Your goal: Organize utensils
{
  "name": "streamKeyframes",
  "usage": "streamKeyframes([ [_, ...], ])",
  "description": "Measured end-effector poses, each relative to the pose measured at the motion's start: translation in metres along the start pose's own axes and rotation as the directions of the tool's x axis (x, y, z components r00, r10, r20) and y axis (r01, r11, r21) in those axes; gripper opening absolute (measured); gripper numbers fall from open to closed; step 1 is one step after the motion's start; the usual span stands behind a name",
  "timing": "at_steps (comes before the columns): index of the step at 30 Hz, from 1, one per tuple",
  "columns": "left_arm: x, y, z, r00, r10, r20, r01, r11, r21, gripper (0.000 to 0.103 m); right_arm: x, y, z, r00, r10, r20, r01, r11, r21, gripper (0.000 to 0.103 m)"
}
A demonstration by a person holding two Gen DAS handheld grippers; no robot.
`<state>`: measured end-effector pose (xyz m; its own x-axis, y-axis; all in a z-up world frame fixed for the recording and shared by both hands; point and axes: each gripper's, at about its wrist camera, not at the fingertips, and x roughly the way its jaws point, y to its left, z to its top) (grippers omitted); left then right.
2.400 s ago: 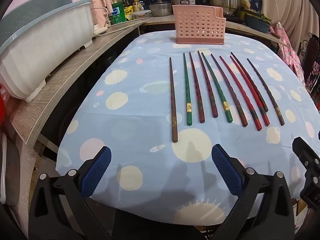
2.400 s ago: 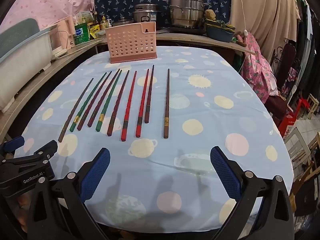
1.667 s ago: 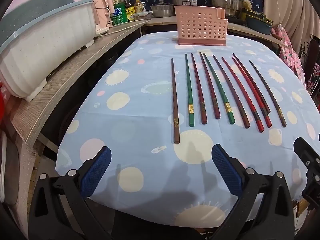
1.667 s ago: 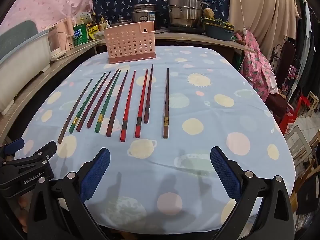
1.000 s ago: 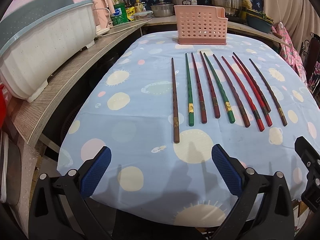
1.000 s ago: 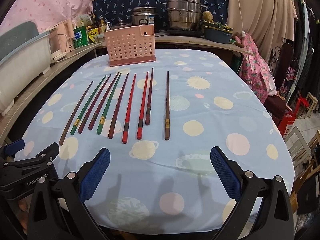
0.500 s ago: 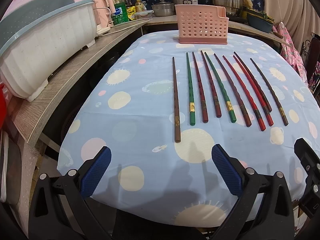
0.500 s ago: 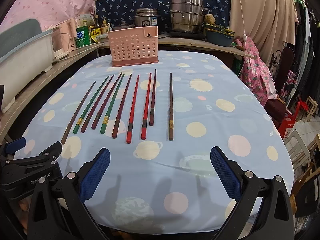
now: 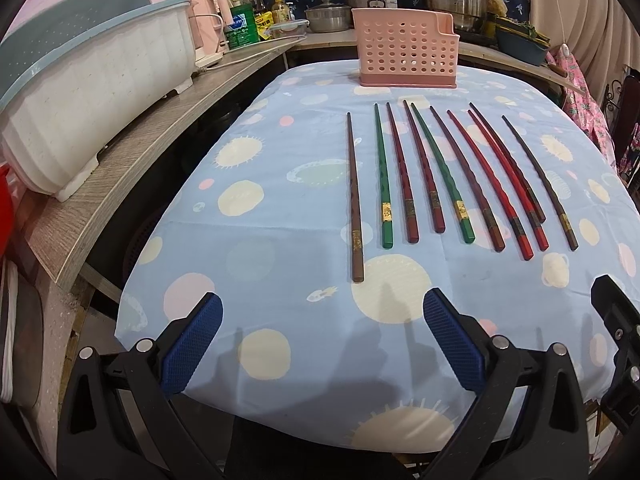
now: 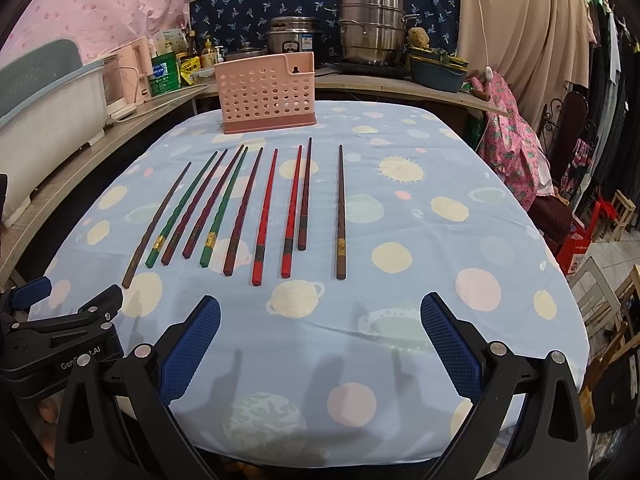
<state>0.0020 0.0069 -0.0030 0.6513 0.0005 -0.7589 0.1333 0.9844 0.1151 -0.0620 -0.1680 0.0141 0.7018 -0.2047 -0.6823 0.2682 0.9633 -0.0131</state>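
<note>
Tablecloth — ten chopsticks, one pink basket.

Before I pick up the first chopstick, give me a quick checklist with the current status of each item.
1. Left gripper jaws open and empty: ok.
2. Right gripper jaws open and empty: ok.
3. Chopsticks lie flat in a row on the tablecloth, untouched: ok.
4. Pink basket stands upright behind the row: ok.
5. Basket interior free: cannot tell, its inside is hidden.
6. Outer brown chopstick lies apart from its neighbours, easy to grasp: ok.
</note>
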Motion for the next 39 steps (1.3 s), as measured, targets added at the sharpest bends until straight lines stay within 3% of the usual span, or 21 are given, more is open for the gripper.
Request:
streamKeyframes([
  [30, 0.0005, 0.0016, -0.0015, 1.0, 0.0, -0.004, 0.0, 1.0, -0.001, 0.096, -0.0008, -0.0007, 0.0003, 1.0, 0.003, 0.001, -0.003, 1.0, 0.002, 0.096],
  [39, 0.0075, 0.0074, -0.0024, 0.999, -0.003, -0.046, 0.001, 1.0, -0.027, 0.096, 0.0063, -0.0088, 0.0016, 1.0, 0.007, -0.021, -0.006, 0.999, 0.042, 0.096],
])
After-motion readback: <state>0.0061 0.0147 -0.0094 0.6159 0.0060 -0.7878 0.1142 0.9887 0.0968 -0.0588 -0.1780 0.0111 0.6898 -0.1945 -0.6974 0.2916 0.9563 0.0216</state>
